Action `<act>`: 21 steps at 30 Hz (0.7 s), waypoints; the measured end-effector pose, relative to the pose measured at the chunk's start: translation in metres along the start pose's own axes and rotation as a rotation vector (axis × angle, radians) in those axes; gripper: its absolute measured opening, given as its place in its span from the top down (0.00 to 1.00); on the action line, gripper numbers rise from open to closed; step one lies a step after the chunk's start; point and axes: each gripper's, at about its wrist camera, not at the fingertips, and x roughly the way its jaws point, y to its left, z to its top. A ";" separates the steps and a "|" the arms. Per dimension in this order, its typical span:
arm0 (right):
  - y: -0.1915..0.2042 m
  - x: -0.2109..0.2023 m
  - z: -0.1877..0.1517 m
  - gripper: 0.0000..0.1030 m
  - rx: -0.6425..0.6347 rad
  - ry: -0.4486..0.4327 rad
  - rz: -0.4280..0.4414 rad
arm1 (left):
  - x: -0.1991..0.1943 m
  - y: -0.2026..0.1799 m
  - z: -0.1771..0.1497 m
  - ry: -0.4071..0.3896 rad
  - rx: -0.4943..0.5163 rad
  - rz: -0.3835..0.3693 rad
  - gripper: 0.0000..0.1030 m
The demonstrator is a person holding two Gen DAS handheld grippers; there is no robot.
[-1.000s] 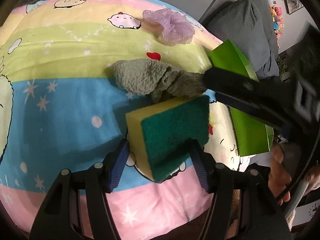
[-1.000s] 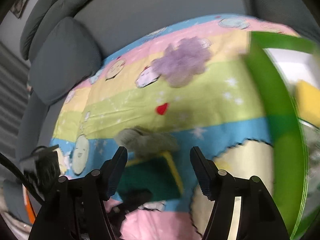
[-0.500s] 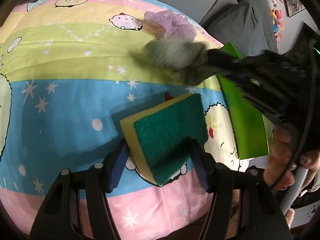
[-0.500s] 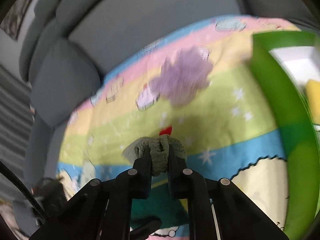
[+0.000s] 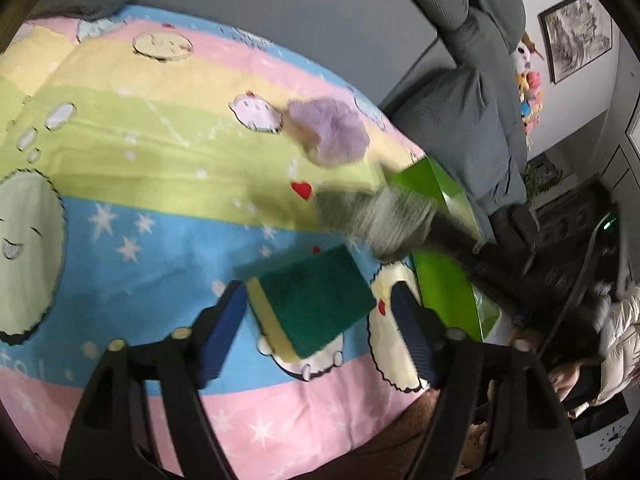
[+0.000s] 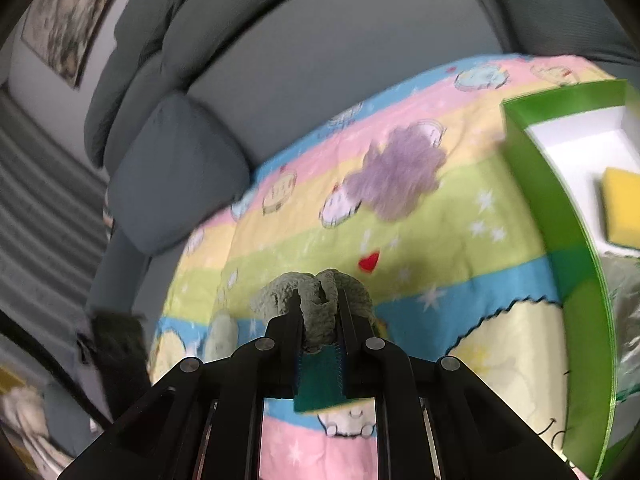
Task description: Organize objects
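Observation:
A green-and-yellow sponge (image 5: 312, 312) lies on the cartoon blanket (image 5: 160, 184) between the fingers of my left gripper (image 5: 318, 292). Its jaws are opening: the sponge's left edge is at the left pad and a gap shows at the right pad. My right gripper (image 6: 320, 300) is shut on a grey-green cloth (image 6: 316, 304), bunched up and lifted off the blanket. In the left wrist view the cloth (image 5: 380, 220) is a blur next to the green box (image 5: 448, 292). A purple bath pouf (image 5: 332, 132) (image 6: 396, 172) lies further back.
The green box (image 6: 560, 248) stands at the blanket's right edge, with a yellow sponge (image 6: 622, 208) and crinkled clear plastic (image 6: 624, 300) inside. Grey sofa cushions (image 5: 460, 120) (image 6: 172, 176) rise behind. A person's hand (image 5: 568, 380) shows at the lower right.
My right gripper closed on the grey-green cloth, lifted it off the blanket and carried it toward the green box. My left gripper's jaws widened around the sponge and the hand drew back.

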 end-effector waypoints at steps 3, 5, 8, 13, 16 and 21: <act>0.001 0.019 -0.008 0.86 -0.018 0.104 -0.046 | 0.007 0.002 0.003 0.008 -0.028 0.027 0.28; -0.001 0.025 -0.012 0.86 -0.022 0.142 -0.060 | 0.012 0.004 0.003 0.026 -0.041 0.032 0.28; -0.001 0.018 -0.015 0.82 -0.042 0.143 -0.069 | 0.013 0.004 0.001 0.028 -0.039 0.034 0.28; 0.003 0.005 -0.020 0.48 -0.094 0.107 -0.101 | 0.003 0.007 -0.001 -0.014 -0.020 0.075 0.34; 0.003 -0.004 -0.019 0.48 -0.094 0.084 -0.093 | 0.003 0.005 -0.001 -0.022 -0.016 0.049 0.34; -0.002 -0.008 -0.015 0.48 -0.061 0.054 -0.085 | 0.009 0.002 -0.001 -0.016 -0.005 0.057 0.39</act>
